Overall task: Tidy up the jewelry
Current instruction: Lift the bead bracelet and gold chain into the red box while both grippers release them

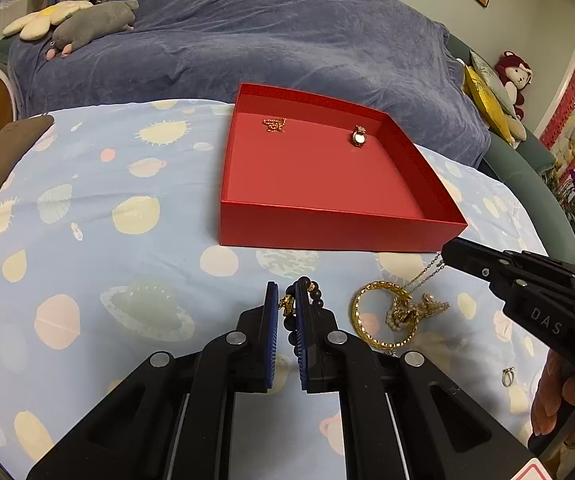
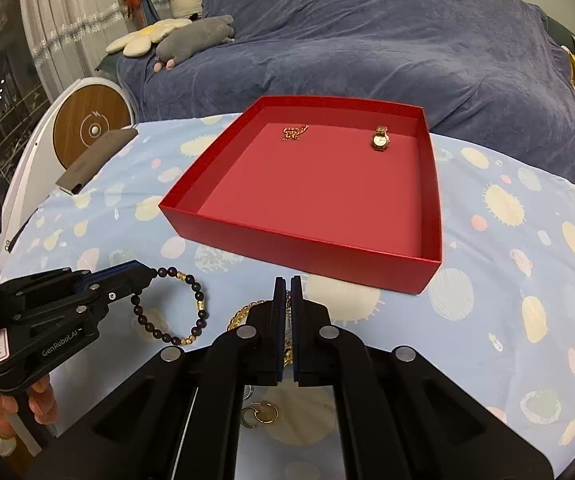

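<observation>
**Jewelry status**

Open red cardboard box (image 2: 319, 256): gold chain (image 2: 294, 132) far-left, gold wristwatch (image 2: 380, 139) far-right. In front of it: dark beaded bracelet with gold beads (image 2: 191, 312), gold bangle (image 1: 367, 316), thin chain necklace (image 1: 427, 274), gold hoop earrings (image 2: 261, 414).

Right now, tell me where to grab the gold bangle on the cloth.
Take the gold bangle by its bare rim on the bead bracelet's side, from straight above, one jaw inside the ring, one outside. It lies flat on the cloth; chain and pearls cover its other side.
</observation>
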Demonstrator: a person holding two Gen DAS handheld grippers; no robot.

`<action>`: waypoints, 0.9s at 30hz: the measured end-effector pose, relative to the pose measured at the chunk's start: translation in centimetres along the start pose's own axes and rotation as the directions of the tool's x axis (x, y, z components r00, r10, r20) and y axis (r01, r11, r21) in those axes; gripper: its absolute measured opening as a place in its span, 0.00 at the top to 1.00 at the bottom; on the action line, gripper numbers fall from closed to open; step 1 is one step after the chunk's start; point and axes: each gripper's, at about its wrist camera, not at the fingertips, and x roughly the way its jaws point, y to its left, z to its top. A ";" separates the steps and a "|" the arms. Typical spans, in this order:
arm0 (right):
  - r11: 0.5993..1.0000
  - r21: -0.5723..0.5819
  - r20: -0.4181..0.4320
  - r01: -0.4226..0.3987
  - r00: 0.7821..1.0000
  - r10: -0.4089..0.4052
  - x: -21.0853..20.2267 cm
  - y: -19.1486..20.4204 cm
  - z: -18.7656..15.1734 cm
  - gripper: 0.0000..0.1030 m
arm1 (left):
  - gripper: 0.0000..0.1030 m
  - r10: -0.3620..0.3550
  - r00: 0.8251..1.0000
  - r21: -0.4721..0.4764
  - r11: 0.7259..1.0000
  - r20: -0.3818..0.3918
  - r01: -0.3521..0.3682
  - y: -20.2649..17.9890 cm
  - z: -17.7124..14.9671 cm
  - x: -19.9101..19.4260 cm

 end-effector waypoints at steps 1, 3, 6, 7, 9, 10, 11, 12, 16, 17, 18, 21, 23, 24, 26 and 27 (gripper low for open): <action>1.000 0.005 0.012 0.000 1.000 0.000 -0.4 -0.1 0.2 0.99 | 0.94 -0.002 1.000 -0.002 1.000 0.004 0.002 -0.1 0.1 -0.1; 1.000 0.017 0.035 -0.005 0.999 0.005 -1.2 -0.4 0.5 0.99 | 0.94 -0.008 1.000 -0.005 1.000 0.013 0.008 -0.3 0.3 -0.4; 0.999 0.031 0.071 -0.013 0.997 0.011 -2.3 -0.8 0.8 1.00 | 0.94 -0.016 0.999 -0.009 1.000 0.030 0.017 -0.5 0.8 -0.9; 0.999 0.033 0.083 -0.016 0.997 0.013 -2.6 -0.9 0.9 1.00 | 0.94 -0.019 0.999 -0.010 1.000 0.036 0.019 -0.6 0.9 -1.1; 0.999 0.034 0.100 -0.024 0.995 0.020 -3.3 -1.0 1.1 1.00 | 0.94 -0.027 0.999 -0.009 1.000 0.047 0.027 -0.8 1.1 -1.5; 0.999 0.033 0.108 -0.022 0.994 0.019 -3.5 -1.0 1.1 1.00 | 0.94 -0.030 0.998 -0.009 0.999 0.053 0.031 -0.9 1.2 -1.8; 0.999 0.034 0.113 -0.026 0.993 0.022 -3.8 -1.0 1.1 1.00 | 0.94 -0.034 0.998 -0.009 0.999 0.057 0.035 -1.0 1.3 -1.9; 0.999 0.036 0.117 -0.031 0.993 0.027 -4.0 -1.0 1.1 1.00 | 0.94 -0.038 0.997 -0.009 0.999 0.060 0.039 -1.1 1.3 -2.1; 0.998 0.048 0.139 -0.049 0.989 0.042 -5.3 -1.4 0.7 1.00 | 0.94 -0.055 0.996 -0.007 0.998 0.069 0.055 -1.8 1.6 -2.5; 0.997 0.054 0.146 -0.053 0.988 0.045 -5.7 -1.6 0.6 1.00 | 0.94 -0.059 0.996 -0.007 0.998 0.072 0.060 -1.8 1.7 -2.6; 0.997 0.060 0.156 -0.055 0.987 0.045 -6.1 -1.7 0.5 1.00 | 0.94 -0.062 0.995 -0.005 0.998 0.075 0.063 -2.0 1.7 -2.7; 0.995 0.071 0.191 -0.064 0.980 0.049 -7.4 -2.0 0.6 1.00 | 0.94 -0.067 0.994 -0.003 0.998 0.082 0.067 -2.4 1.9 -2.9; 0.995 0.069 0.212 -0.068 0.976 0.052 -8.1 -2.0 0.8 1.00 | 0.94 -0.068 0.994 -0.003 0.998 0.087 0.069 -2.6 2.0 -3.0; 0.995 0.069 0.219 -0.071 0.974 0.054 -8.4 -2.1 0.9 1.00 | 0.94 -0.069 0.994 -0.004 0.998 0.089 0.070 -2.6 2.1 -3.1; 0.995 0.068 0.232 -0.073 0.971 0.055 -8.8 -2.1 1.1 1.00 | 0.94 -0.071 0.993 -0.005 0.997 0.097 0.072 -2.8 2.3 -3.3; 0.995 0.067 0.237 -0.074 0.970 0.056 -9.0 -2.1 1.1 1.00 | 0.94 -0.073 0.992 -0.006 0.997 0.103 0.074 -2.8 2.5 -3.5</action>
